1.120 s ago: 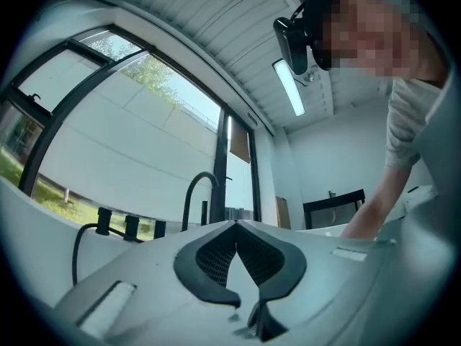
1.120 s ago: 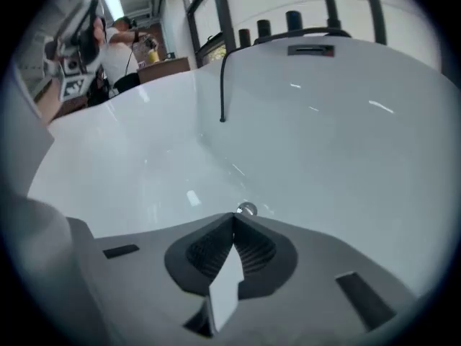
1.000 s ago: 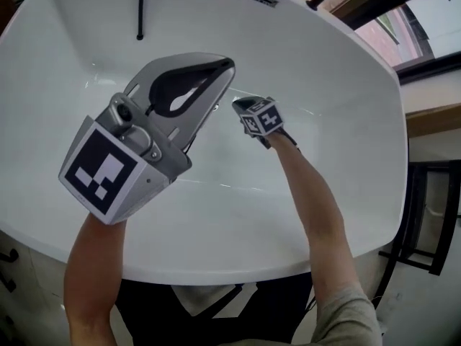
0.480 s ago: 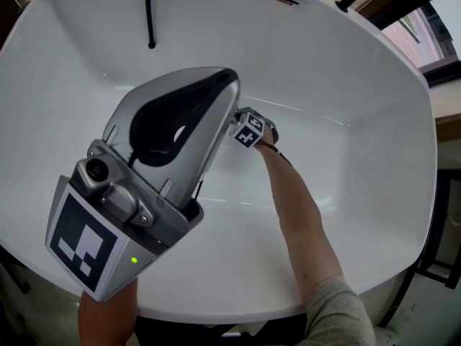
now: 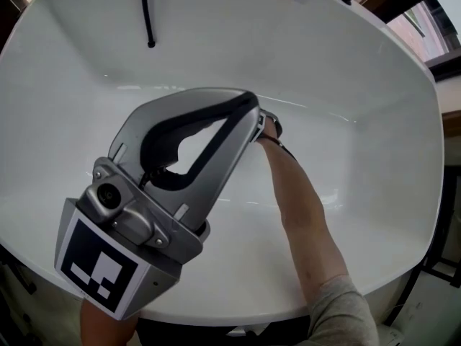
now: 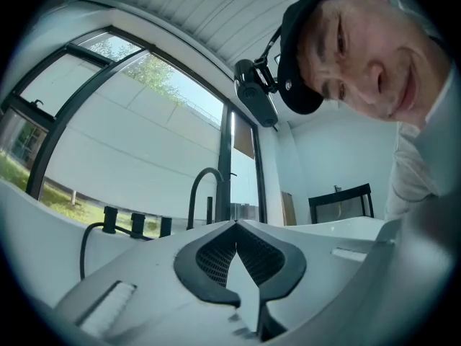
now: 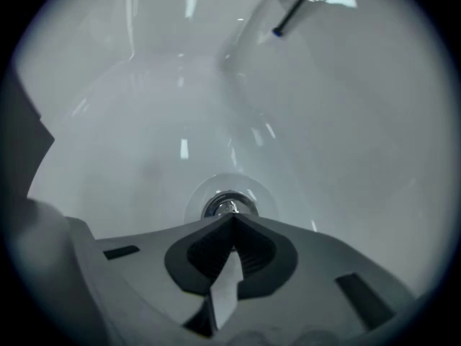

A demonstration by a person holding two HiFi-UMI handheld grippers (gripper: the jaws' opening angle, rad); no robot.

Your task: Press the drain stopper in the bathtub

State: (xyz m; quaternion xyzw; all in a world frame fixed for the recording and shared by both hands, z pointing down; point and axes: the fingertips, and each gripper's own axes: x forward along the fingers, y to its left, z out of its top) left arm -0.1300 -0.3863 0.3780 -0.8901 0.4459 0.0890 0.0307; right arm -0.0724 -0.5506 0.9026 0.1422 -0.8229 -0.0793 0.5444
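The stopper (image 7: pixel 229 206) sits in the floor of the tub (image 5: pixel 360 85), a small round chrome disc in a shallow round dish. Only the right gripper view shows it. In the head view it is hidden behind the left gripper (image 5: pixel 248 107), which is held up close to the camera and also covers almost all of the right gripper (image 7: pixel 232 220). From the right, only the bare forearm (image 5: pixel 302 207) shows there, reaching down to the middle of the tub floor.

The right gripper's jaws are closed tip to tip with nothing between them. The joined tip lies over the stopper's near edge. Whether it presses on the metal or stops just short, I cannot tell.

The left gripper is closed as well, its tips meeting and its black ribbed pads (image 6: pixel 216 258) empty. It points up and away from the tub floor, at a curved black faucet (image 6: pixel 205 193) and a tall window (image 6: pixel 108 121) on the far side. Its marker cube (image 5: pixel 97 269) is at the near left, partly cut off by the frame's edge.

The tub is white and glossy, with smooth rounded walls that carry streaks of reflected light. A thin black hose (image 5: pixel 148 13) hangs down the far wall, ending loose above the floor. Both grippers have grey shells.
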